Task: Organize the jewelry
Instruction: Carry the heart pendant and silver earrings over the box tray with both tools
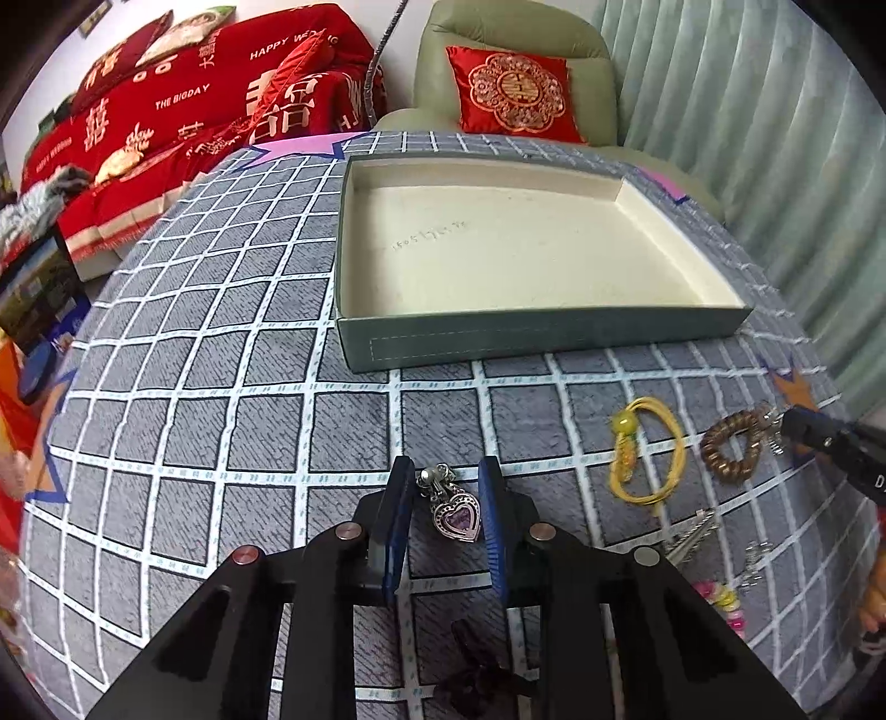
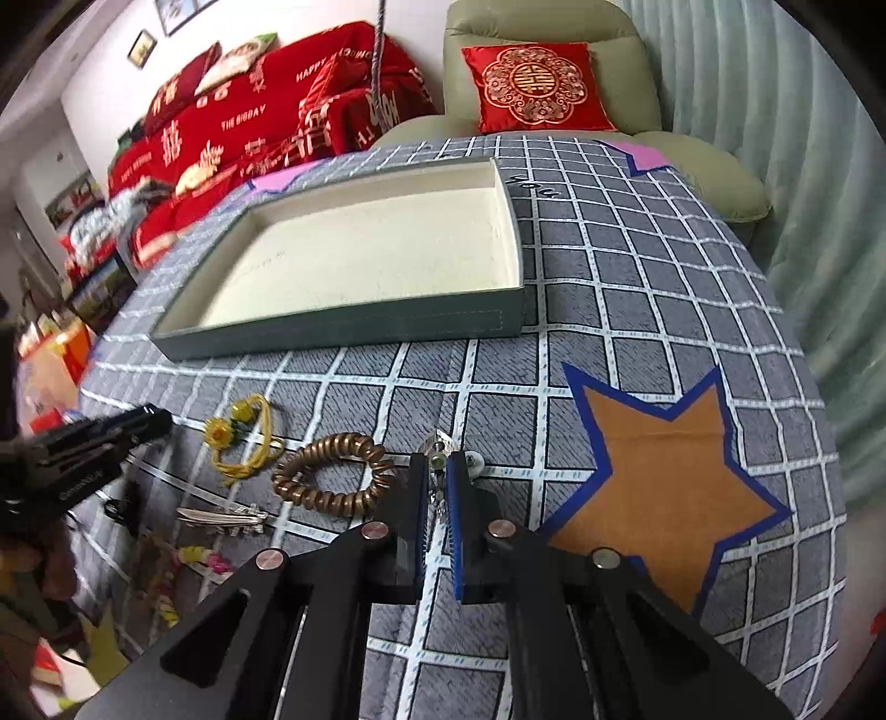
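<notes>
While left gripper (image 1: 446, 471) straddles heart pendant (image 1: 457, 515), unseen right-cam

"THE BIGDAY" on red sofa cover (image 1: 183, 99)

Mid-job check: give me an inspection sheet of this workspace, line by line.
Surface: grey grid-patterned tablecloth with star patches.
Job's things: shallow grey-green box with cream lining, nothing in it; silver heart pendant; yellow cord bracelet; bronze coiled bracelet; small silver clip-like piece.
Clutter: silver hair clip; pink and yellow beads.
Grippers: left gripper jaws apart around the pendant; right gripper jaws nearly closed on the silver piece.
Cables: nothing seen.
Surroundings: red-covered sofa, green armchair, pale curtain.
</notes>
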`<state>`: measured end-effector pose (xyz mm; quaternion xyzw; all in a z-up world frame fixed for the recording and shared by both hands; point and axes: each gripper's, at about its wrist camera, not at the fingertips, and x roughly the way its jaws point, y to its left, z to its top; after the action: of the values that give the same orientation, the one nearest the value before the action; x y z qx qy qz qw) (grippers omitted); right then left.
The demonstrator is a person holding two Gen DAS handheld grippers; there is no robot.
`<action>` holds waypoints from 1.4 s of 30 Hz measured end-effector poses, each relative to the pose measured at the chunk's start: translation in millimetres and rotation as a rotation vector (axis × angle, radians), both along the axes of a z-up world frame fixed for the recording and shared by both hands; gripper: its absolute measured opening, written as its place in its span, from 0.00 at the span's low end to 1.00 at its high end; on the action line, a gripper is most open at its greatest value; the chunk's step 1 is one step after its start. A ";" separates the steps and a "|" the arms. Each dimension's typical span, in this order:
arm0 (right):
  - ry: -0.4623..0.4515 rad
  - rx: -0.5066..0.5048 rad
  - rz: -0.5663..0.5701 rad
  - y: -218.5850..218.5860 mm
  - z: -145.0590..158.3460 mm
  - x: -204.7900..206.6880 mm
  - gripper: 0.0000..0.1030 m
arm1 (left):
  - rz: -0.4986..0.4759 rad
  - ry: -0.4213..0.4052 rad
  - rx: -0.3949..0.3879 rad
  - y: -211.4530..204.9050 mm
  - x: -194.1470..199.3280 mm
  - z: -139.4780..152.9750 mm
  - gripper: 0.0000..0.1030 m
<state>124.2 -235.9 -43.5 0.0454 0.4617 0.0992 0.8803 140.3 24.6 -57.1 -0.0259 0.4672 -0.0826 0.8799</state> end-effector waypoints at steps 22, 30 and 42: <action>0.089 0.259 -0.057 -36.7 7.9 7.8 0.17 | -0.004 -0.091 -0.086 17.0 -20.5 45.6 0.33; 0.075 0.152 -0.081 -45.6 5.8 5.8 0.44 | -0.015 -0.103 -0.076 12.4 -23.8 48.7 0.33; 0.082 -0.086 0.047 -19.0 -8.3 -5.8 0.32 | -0.029 -0.105 -0.054 5.0 -32.2 47.2 0.33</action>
<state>118.4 -254.9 -51.8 0.0006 0.5020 0.0980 0.8593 108.1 29.5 -9.9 -0.0384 0.4185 -0.1090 0.9008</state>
